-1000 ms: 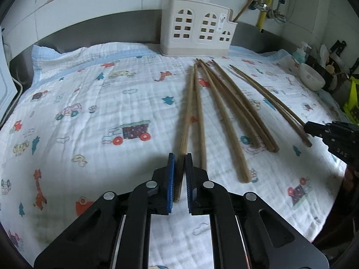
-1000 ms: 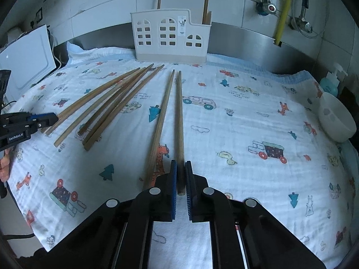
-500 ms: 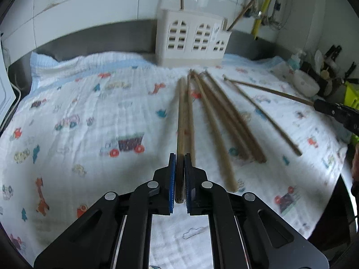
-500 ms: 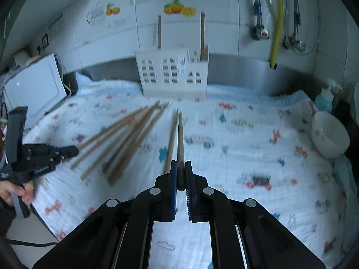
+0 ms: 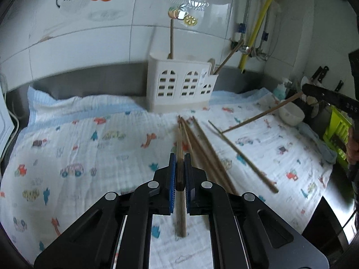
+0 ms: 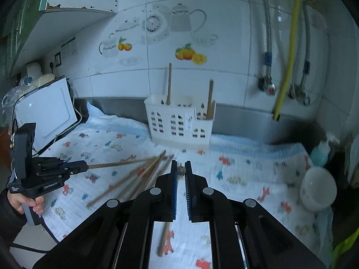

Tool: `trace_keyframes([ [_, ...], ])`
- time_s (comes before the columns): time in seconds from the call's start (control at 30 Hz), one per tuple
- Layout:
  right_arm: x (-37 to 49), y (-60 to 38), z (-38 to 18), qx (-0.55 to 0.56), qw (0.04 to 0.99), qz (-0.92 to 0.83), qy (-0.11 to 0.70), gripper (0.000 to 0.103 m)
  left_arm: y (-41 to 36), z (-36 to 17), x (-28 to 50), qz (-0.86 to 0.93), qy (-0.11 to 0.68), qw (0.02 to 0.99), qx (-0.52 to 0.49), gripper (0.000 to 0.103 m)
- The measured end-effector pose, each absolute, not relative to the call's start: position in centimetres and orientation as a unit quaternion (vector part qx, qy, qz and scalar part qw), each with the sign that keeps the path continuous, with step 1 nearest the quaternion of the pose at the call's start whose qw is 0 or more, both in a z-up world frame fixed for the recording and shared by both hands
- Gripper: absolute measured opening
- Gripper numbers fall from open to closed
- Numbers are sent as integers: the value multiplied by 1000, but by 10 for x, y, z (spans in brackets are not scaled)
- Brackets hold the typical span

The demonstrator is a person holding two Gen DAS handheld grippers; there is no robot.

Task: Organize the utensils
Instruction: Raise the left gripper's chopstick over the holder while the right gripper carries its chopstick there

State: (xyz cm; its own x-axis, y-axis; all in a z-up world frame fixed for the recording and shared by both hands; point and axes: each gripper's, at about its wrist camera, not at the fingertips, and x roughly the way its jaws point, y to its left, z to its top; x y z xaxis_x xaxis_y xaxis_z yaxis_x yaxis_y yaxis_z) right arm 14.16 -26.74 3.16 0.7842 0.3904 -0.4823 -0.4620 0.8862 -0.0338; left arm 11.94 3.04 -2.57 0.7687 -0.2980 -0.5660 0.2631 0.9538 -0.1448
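My left gripper (image 5: 178, 173) is shut on a wooden chopstick (image 5: 179, 148), lifted off the patterned cloth; it also shows from the side in the right wrist view (image 6: 86, 167) with its chopstick (image 6: 116, 163). My right gripper (image 6: 180, 170) is shut on another chopstick, seen end-on (image 6: 181, 170); from the left wrist view it shows at the right (image 5: 303, 87) with its chopstick (image 5: 260, 114) slanting down. Several chopsticks (image 5: 208, 154) lie on the cloth. The white utensil holder (image 5: 180, 85) stands at the back with two chopsticks in it.
A white bowl (image 6: 317, 188) and a teal soap bottle (image 6: 322, 152) sit at the right edge. A white appliance (image 6: 44, 114) stands at the left. Pipes and a yellow hose (image 6: 289, 51) hang on the tiled wall. A green rack (image 5: 336, 132) is far right.
Both grippers have risen from the cloth, each lifting one chopstick. The views now tilt up toward the holder and wall.
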Motion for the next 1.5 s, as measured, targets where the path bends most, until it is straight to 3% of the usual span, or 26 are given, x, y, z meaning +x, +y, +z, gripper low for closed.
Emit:
trace_keyframes([
  [0.83, 231, -242, 148, -97, 957, 210, 174, 6, 9, 55, 191, -172, 252, 952, 27, 5],
  [1.17, 279, -233, 149, -95, 956, 194, 196, 6, 4, 130, 214, -164, 177, 970, 40, 5],
  [1.5, 320, -229, 117, -98, 945, 189, 249, 7, 1, 190, 255, -136, 107, 985, 25, 5],
])
